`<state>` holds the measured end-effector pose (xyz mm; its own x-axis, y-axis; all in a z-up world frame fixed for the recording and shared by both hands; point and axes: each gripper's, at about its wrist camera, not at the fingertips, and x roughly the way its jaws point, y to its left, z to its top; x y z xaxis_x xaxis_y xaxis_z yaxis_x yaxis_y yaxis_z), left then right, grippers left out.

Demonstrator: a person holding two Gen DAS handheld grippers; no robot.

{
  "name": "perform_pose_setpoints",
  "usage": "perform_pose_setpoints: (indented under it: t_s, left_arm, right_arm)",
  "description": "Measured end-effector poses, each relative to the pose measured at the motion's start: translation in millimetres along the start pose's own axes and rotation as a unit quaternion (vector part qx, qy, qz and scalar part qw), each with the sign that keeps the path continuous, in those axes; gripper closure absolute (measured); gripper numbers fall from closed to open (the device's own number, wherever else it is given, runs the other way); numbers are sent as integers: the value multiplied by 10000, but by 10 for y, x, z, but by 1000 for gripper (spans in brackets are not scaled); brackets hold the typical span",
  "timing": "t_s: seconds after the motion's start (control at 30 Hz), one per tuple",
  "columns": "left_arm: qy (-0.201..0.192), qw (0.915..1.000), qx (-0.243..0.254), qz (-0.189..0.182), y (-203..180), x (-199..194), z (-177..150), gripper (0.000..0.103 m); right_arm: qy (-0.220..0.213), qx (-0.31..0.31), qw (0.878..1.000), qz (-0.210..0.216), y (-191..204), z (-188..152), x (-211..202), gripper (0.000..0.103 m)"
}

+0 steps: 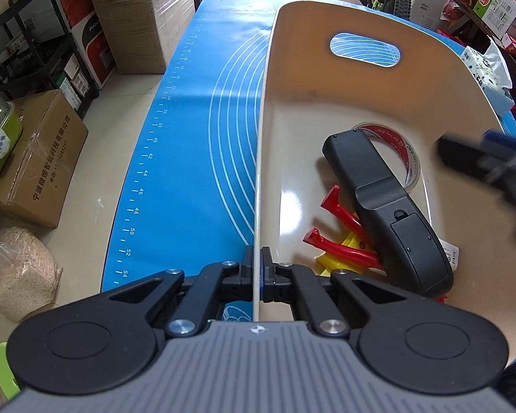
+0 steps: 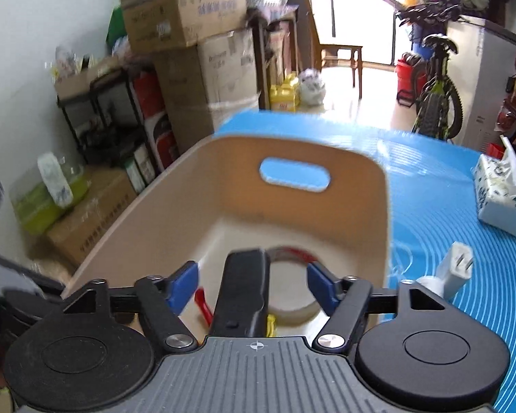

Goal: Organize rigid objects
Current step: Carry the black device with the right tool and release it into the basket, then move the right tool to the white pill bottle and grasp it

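Mat: blue silicone table mat with white rings and ruler marks (image 1: 189, 158), carrying everything.
Bin: beige plastic bin with an oval handle cut-out (image 2: 292, 158), standing on the mat; items already inside it.
Left gripper (image 1: 257, 272): fingers pinched together on the bin's near side wall, steadying it.
Right gripper (image 2: 253, 284): blue-padded fingers spread wide, holding nothing, above the bin's near end.
Remote: long black plastic remote control, back side up (image 1: 385, 206), lying in the bin across the other items, free of the jaws.
Tape: clear tape roll with red print (image 1: 400, 151), in the bin under the remote.
Clips: red and yellow plastic pieces (image 1: 340, 237), on the bin floor.
Left over: white plug-in charger (image 2: 454, 268), on the mat just beside the bin, judged next; tissue pack (image 2: 498, 192), farther off.
Progress: judged mostly done.
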<state>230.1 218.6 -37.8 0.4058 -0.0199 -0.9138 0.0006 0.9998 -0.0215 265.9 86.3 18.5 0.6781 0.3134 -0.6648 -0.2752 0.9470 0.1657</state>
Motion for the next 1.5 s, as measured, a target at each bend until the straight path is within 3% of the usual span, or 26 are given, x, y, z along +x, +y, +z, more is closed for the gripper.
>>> perform_pose_setpoints:
  t_s: [0.17,0.37,0.63,1.0,1.23,1.37,1.5]
  left_arm:
    - [2,10000,0,4,4,-8,-4,100]
    - [2,10000,-3,1,12,-10,-6,100]
    - [4,10000,-5,0,12,-10,-4,100]
    - [5,10000,-5,-3,14,-8,-4,100]
    - [6,10000,0,1,15,-8,-6,100]
    - [7,10000,4,12,14,-1,-9,100]
    - [7,10000,4,13,12,-1,-9,100]
  right_arm:
    - [-349,320,9988,-156,-236,137,-237,25]
    - [-693,288,9932,-893,-611,147,-439,22]
    - [-381,977,9854,-1341,-1192,-54,-243,22]
    - [161,1175,9819,-1475,-1349,-374,356,23]
    - [369,1248,9804,-1476,-1383,-408,636,32]
    - [447,1107,9799,-1599,-1366,-423,705,47]
    - [475,980,9799,-1672,-1336,-462,719,56]
